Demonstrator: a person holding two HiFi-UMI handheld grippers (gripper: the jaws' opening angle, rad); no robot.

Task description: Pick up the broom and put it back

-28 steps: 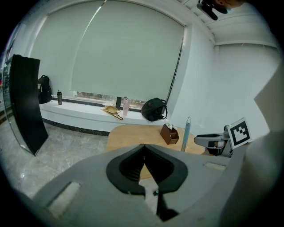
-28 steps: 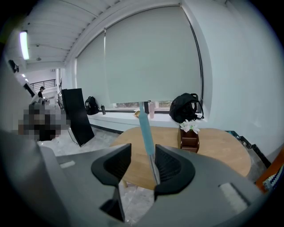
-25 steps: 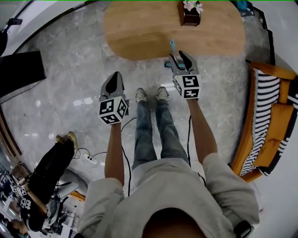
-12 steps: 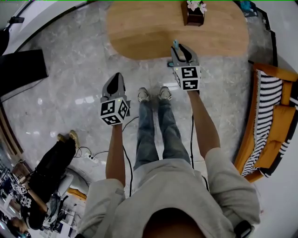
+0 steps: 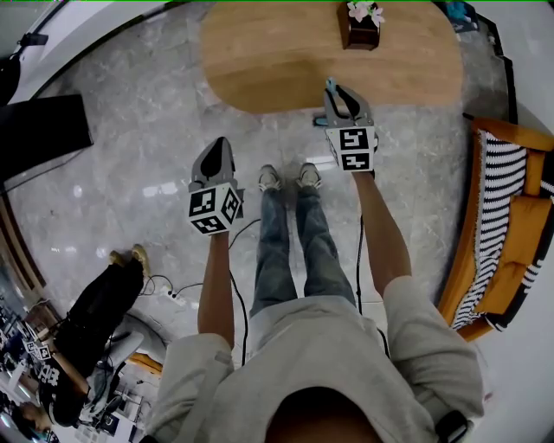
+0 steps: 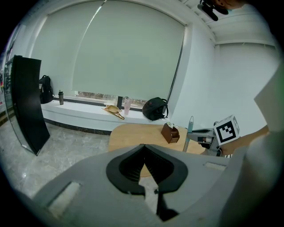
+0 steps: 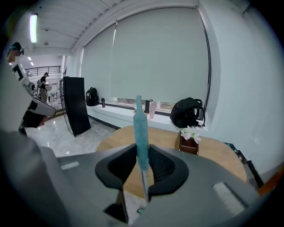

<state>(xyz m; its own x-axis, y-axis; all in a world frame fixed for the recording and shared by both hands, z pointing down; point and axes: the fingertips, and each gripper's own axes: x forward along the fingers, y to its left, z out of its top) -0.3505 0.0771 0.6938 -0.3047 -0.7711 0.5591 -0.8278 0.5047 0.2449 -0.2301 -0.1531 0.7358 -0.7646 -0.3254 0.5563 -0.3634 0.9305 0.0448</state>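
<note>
The person stands on a grey marble floor (image 5: 130,199) in front of an oval wooden desk (image 5: 260,60), with both arms stretched forward and a set of tongs in each hand.

The right tongs (image 5: 339,87) reach to the near edge of the desk, pointing forward and somewhat down. Their jaws have just been closing, and the broom (image 7: 141,133) stands between them. In the right gripper view both pads lie against the broom's teal grip, one on each side, so the tongs pinch it. The broom stands upright just in front of the desk's edge. The rounded top of its teal grip rises above the jaws, and a thin metal shaft runs down below them towards the floor (its lower end is too small to make out). In the head view only the tip of the teal grip shows, just past the right tongs.

The left tongs (image 5: 218,145) hover over bare floor to the left of the person's shoes (image 5: 270,178), well apart from the broom and the desk. In the left gripper view their jaws are pressed together at the tips, with nothing between them.

A brown box of white flowers (image 5: 357,26) sits at the far side of the desk. An orange sofa (image 5: 511,225) with black-and-white striped cushions stands to the right, and a black panel (image 5: 43,130) stands to the left. A second person in dark clothes (image 5: 95,320) is at the lower left. A black backpack (image 7: 186,113) rests on the window sill beyond the desk.
</note>
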